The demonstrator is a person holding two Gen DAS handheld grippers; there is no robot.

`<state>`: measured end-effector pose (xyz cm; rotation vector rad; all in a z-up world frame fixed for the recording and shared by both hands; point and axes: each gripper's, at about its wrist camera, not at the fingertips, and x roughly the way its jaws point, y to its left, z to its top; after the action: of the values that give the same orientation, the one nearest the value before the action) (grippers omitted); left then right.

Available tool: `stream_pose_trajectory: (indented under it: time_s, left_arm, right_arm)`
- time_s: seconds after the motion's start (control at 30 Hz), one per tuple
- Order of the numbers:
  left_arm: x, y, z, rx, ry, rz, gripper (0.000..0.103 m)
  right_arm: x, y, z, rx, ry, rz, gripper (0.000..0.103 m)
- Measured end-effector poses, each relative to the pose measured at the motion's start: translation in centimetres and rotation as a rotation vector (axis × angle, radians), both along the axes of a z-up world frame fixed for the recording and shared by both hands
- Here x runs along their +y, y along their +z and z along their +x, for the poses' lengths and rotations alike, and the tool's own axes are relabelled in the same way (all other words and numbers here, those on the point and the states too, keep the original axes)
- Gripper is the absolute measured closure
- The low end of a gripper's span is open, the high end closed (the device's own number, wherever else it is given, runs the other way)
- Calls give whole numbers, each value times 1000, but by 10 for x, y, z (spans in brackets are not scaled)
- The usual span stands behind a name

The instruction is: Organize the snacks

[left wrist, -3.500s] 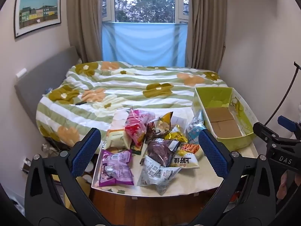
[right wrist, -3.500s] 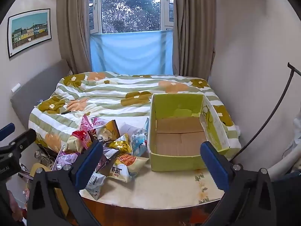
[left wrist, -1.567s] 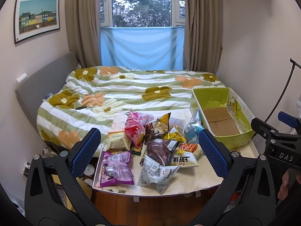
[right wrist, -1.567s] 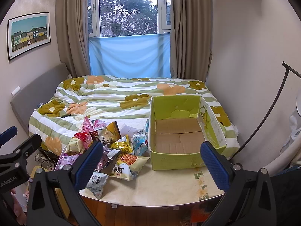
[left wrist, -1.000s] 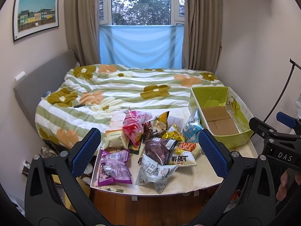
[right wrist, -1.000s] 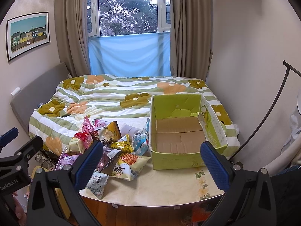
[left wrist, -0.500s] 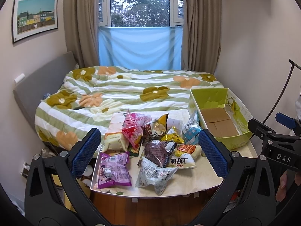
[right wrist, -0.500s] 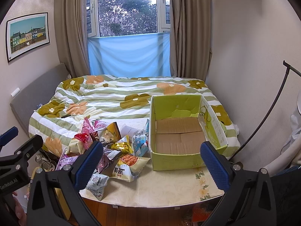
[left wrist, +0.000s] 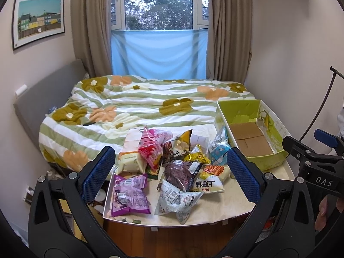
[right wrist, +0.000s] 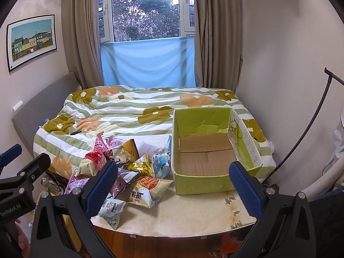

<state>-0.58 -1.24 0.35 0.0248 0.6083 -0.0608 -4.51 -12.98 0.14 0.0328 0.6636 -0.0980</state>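
Note:
Several snack packets lie heaped on a white table (left wrist: 225, 206) at the foot of a bed: a purple packet (left wrist: 129, 195), a dark brown one (left wrist: 181, 174), a white and yellow bag (left wrist: 209, 185) and a red one (left wrist: 150, 152). An empty green cardboard box (right wrist: 204, 150) stands to their right, also visible as the green box (left wrist: 249, 133). My left gripper (left wrist: 171, 172) hovers open above and short of the heap. My right gripper (right wrist: 172, 187) hangs open before the box, holding nothing.
A bed with a flowered green-striped quilt (left wrist: 150, 105) lies behind the table, under a window with curtains. A thin black stand (right wrist: 309, 133) leans by the right wall. Wooden floor (left wrist: 172, 238) shows below the table's front edge. The right gripper's body (left wrist: 316, 172) sits at the left view's right edge.
Both views have drifted only slightly over the last seconds, with the table sitting a little lower in frame. Nothing was picked up and both grippers stayed open.

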Motion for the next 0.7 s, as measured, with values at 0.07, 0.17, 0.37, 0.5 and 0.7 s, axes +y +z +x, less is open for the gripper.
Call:
stream_pose_trajectory:
  time_s: [0.07,0.17,0.37,0.5,0.7]
  left_arm:
    - [1,-5,6,24,-8,-3,1]
    - [2,-17,14,71,-23,-4,1]
    - [6,-64,31,196,-55,-3,1]
    - [6,-104,42,282,-89,4,1]
    - [-5,-169,50,365,-131,64,1]
  right_arm:
    - [1,-2,3,10,-3,7,0]
    - [0,-11,10,39,-7,26,0]
    - [7,-49,33,138,13,92,0]
    - [6,-78,50,208,11,151,0]
    - [1,-128,73,293,-3,232,0]
